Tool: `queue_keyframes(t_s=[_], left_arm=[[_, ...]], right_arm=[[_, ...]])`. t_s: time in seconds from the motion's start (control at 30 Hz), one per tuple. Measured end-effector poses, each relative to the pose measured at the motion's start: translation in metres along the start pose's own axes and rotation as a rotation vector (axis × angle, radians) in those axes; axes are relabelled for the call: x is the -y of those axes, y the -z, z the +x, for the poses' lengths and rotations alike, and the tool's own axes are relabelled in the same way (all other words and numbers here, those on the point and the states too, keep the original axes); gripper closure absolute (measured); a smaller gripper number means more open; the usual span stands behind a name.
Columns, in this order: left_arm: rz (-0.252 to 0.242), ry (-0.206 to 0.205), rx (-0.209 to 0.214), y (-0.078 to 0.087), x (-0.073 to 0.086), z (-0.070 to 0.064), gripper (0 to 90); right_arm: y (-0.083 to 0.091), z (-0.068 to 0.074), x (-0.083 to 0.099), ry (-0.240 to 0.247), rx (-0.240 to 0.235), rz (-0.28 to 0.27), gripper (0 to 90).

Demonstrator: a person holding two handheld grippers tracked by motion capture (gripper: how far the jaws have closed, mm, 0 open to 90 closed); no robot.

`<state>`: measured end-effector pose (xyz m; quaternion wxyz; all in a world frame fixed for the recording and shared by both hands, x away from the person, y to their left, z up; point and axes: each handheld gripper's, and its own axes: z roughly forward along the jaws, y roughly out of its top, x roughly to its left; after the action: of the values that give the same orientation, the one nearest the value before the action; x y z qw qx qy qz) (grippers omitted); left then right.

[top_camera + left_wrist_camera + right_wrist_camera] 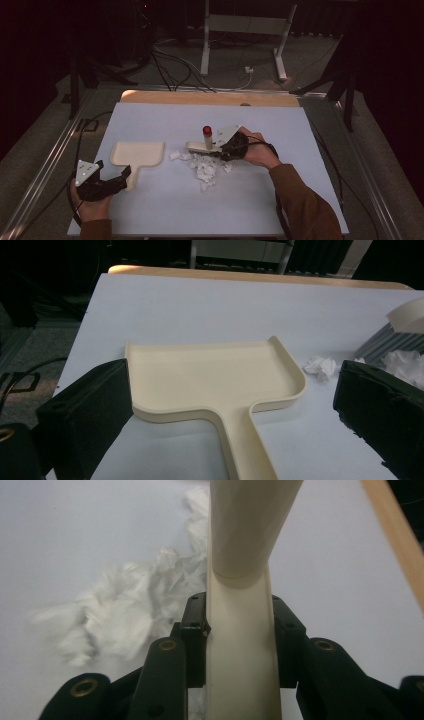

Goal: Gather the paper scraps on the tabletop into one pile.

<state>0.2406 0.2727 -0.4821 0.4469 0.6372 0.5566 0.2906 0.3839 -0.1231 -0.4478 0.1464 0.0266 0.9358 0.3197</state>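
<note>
Your left gripper point(125, 176) sits at the near end of the dustpan's handle with its jaws spread wide, one on each side of the handle and neither touching it, as the left gripper view shows. That straddle lines you up for a squeeze on the handle, which I judge to be the next step on this side. The cream dustpan point(137, 153) lies flat on the white table point(165, 210), its open lip turned away from you and its tray to the left of the paper pile, so it is not yet facing the scraps.

To the right of the dustpan, the torn white paper scraps point(205, 167) lie in a loose heap, one crumpled bit resting apart, just off the dustpan's right corner. Past the heap, your right gripper point(225, 148) is clamped on the cream brush point(200, 146); the right gripper view shows the jaws pinching its flat handle from both sides. The brush lies along the far side of the pile, well placed to push scraps toward the pan. A small red-capped vial point(207, 136) stands upright just behind the brush.
</note>
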Motion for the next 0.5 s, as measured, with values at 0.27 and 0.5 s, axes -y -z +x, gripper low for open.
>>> queue_keyframes(t_s=[0.27, 0.5], left_arm=[[0.004, 0.0, 0.001, -0.001, 0.0, 0.0, 3.4], [0.002, 0.005, 0.0, 0.0, 0.001, 0.001, 3.7]], right_arm=[[0.004, -0.008, -0.005, -0.056, 0.084, -0.031, 67.0], [0.01, -0.01, -0.012, -0.111, 0.128, -0.097, 67.0]])
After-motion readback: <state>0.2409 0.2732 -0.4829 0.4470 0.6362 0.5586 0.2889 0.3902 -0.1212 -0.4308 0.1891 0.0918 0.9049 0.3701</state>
